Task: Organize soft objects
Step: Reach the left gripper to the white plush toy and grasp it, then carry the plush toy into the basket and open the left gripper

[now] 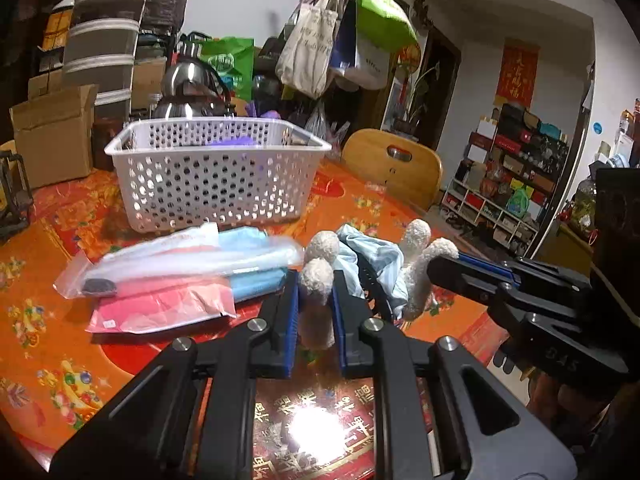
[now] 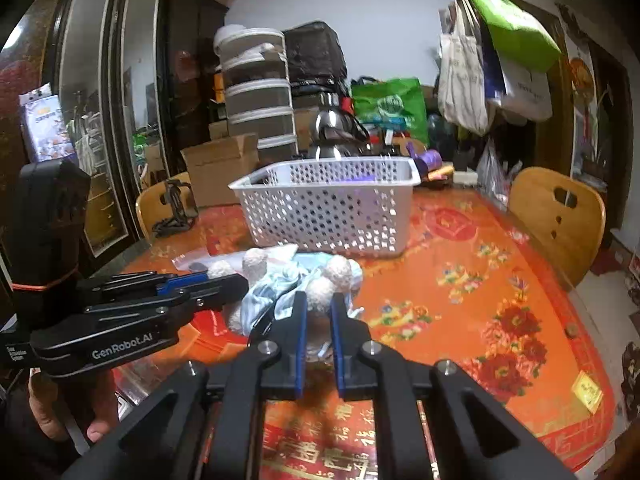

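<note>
Two tools grip one plush toy (image 1: 360,268) above the bench (image 1: 60,280) — left tool (image 1: 314,300) and right tool (image 2: 319,320) each clamping a limb. Light, limp; hold limbs firmly, basket (image 1: 216,172) behind.

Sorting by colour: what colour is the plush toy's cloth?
Light blue cloth; clearest in left wrist view.
</note>
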`<state>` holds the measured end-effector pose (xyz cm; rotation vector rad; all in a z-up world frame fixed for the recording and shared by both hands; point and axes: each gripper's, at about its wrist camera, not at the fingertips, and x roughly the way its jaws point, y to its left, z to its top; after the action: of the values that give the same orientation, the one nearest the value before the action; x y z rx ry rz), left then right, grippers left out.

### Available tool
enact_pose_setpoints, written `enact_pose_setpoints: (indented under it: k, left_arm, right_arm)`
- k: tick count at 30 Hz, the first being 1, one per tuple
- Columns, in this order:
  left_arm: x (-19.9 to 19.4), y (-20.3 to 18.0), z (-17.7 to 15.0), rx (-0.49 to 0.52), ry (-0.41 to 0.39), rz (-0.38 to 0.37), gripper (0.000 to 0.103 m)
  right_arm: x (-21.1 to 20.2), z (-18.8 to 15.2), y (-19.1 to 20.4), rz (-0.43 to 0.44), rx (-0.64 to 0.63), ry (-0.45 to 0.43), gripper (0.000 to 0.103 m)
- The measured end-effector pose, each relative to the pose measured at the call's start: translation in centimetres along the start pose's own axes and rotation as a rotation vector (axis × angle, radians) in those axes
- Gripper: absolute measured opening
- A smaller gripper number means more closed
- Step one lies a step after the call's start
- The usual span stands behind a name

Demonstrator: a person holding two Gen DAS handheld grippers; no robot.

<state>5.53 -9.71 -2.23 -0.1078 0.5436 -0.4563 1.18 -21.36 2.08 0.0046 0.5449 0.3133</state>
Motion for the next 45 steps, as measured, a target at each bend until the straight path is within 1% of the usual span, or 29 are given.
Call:
enact_pose_setpoints:
  k: [6, 12, 16, 18, 24, 26, 29, 30, 32, 34, 35, 37, 39, 43, 44, 45]
  left_arm:
    - [-2.8, 0.0, 1.3, 0.0, -0.056, -0.001, 0.014]
    - [-4.6, 0.7, 3.2, -0.002, -0.093, 0.018, 0.014]
    - [-5.4, 2.0, 5.8, -0.019, -0.12, 0.027, 0.014]
    - [-5.7, 2.7, 7.4, -0.023, -0.133, 0.039, 0.014]
    - [-5.2, 5.6, 14.0, -0.023, -0.152, 0.093, 0.014]
    - [-4.2, 6.9, 16.7, -0.026, -0.147, 0.116, 0.014]
    - [-2.0, 9.2, 20.0, -0.041, -0.121, 0.153, 0.014]
    - [-1.0, 10.2, 21.1, -0.052, -0.103, 0.163, 0.013]
    - [1.1, 12.1, 22.6, -0.073, -0.074, 0.178, 0.014]
    - [3.9, 14.1, 23.7, -0.097, -0.031, 0.193, 0.014]
    - [4.9, 15.0, 24.0, -0.112, -0.016, 0.202, 0.014]
    - [7.4, 16.6, 24.2, -0.134, 0.025, 0.223, 0.014]
    - [9.3, 17.7, 24.1, -0.136, 0.049, 0.25, 0.014]
    - [11.5, 19.0, 22.8, -0.151, 0.052, 0.298, 0.014]
    - [11.9, 19.5, 22.6, -0.162, 0.053, 0.313, 0.017]
    - [12.5, 20.1, 22.3, -0.171, 0.061, 0.332, 0.033]
  right_arm:
    - [-2.1, 1.4, 1.4, 0.005, -0.041, -0.063, 0.009]
    - [-2.4, 2.7, 2.1, 0.01, -0.073, -0.086, 0.009]
    - [-1.7, 4.6, 2.6, 0.023, -0.105, -0.097, 0.009]
    - [-1.3, 6.0, 2.8, 0.044, -0.11, -0.108, 0.009]
    - [0.8, 11.1, 3.4, 0.093, -0.122, -0.132, 0.009]
    - [2.3, 13.5, 3.5, 0.111, -0.127, -0.134, 0.009]
    - [4.6, 16.5, 3.6, 0.114, -0.126, -0.14, 0.009]
    - [5.7, 17.5, 3.5, 0.119, -0.121, -0.129, 0.009]
    - [8.5, 19.4, 3.5, 0.117, -0.121, -0.11, 0.009]
    - [10.8, 20.5, 3.3, 0.111, -0.124, -0.086, 0.009]
    - [12.3, 21.0, 3.1, 0.1, -0.118, -0.067, 0.009]
    - [15.1, 21.6, 2.6, 0.106, -0.101, -0.025, 0.009]
    - [17.5, 21.7, 2.2, 0.115, -0.095, -0.004, 0.009]
    - [21.2, 21.3, 2.2, 0.11, -0.127, 0.021, 0.009]
    - [22.1, 21.1, 2.4, 0.112, -0.14, 0.021, 0.009]
    - [22.6, 20.9, 2.4, 0.115, -0.14, 0.023, 0.011]
